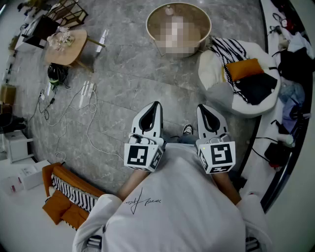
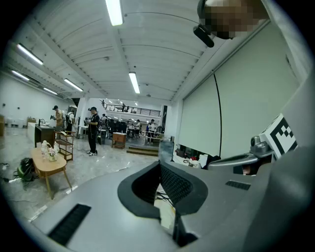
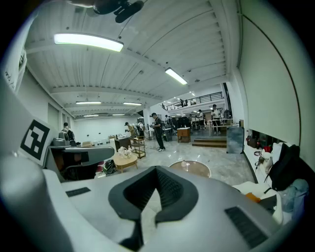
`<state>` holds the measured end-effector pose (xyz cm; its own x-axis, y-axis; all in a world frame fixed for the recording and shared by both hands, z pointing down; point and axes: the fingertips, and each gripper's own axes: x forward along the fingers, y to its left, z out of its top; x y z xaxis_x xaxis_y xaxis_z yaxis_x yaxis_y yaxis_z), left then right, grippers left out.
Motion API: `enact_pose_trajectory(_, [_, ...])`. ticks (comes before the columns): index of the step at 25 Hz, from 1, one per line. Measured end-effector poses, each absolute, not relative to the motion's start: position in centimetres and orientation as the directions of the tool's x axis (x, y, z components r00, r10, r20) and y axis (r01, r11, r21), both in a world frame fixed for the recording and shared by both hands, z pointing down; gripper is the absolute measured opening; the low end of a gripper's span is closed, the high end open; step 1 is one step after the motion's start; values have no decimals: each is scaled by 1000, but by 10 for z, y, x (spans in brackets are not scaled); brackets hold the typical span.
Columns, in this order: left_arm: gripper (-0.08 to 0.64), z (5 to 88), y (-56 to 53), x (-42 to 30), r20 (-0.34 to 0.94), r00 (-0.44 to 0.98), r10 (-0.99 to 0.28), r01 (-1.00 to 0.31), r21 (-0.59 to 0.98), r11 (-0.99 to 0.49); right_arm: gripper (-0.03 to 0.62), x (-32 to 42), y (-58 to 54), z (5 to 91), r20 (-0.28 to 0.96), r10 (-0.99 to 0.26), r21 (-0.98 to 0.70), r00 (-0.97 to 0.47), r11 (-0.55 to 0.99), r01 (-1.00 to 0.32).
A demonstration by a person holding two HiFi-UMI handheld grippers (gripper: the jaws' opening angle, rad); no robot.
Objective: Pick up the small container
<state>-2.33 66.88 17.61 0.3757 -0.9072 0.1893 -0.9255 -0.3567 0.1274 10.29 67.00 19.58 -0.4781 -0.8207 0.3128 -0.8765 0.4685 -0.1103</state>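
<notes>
On the round counter [image 1: 153, 30] at the far edge of the head view stands a small pale thing [image 1: 169, 9], seemingly the small container, though it is too small to make out clearly. A blurred patch covers the middle of that counter. The right gripper view shows the same round counter [image 3: 199, 169] straight ahead, with the small container [image 3: 184, 165] upright near its middle, well apart from both claws.

The left claw [image 1: 156, 104] and the right claw [image 1: 201, 106] are held side by side close to the person's chest, over the grey stone floor [image 1: 123, 64], both pointing forward and slightly down. Each is closed with nothing in it. In its own view, the left claw [image 2: 160, 166] has its tips together, and so does the right claw [image 3: 156, 170]. A marker cube [image 1: 142, 155] sits at the back of the left claw, and another is on the right one.

A small wooden table [image 1: 69, 51] stands off to the left, with white cables [image 1: 83, 101] trailing over the floor near it. To the right of the round counter is a white round chair [image 1: 256, 109] with striped, orange and black cloth on it. People stand far back in the hall.
</notes>
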Motion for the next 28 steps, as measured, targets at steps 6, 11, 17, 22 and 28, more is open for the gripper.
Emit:
enact_pose_trajectory(6, [15,172,676,3,199,393,-898,-919,117,-376,14,110,673,190,288,-804,-110,-520,511,-852])
enact_pose_trajectory(11, [15,168,682,20,189,397,-898,-917,123,-379,14,121,672,191,273,-795,-146,-542,523,-840])
enact_pose_trajectory(17, [15,172,677,16,242,346,-907,-938,98,-331,14,111,674,181,213,-733,-199,-646,615,-763])
enact_pose_trajectory(22, [15,173,671,13,259,339,-904,-941,92,-326,14,109,661,186,224,-749,-209,-624,588,-781])
enact_pose_trajectory(28, [15,178,648,6,266,342,-901,-940,104,-326,14,108,639,193,269,-758,-191,-595,563,-804])
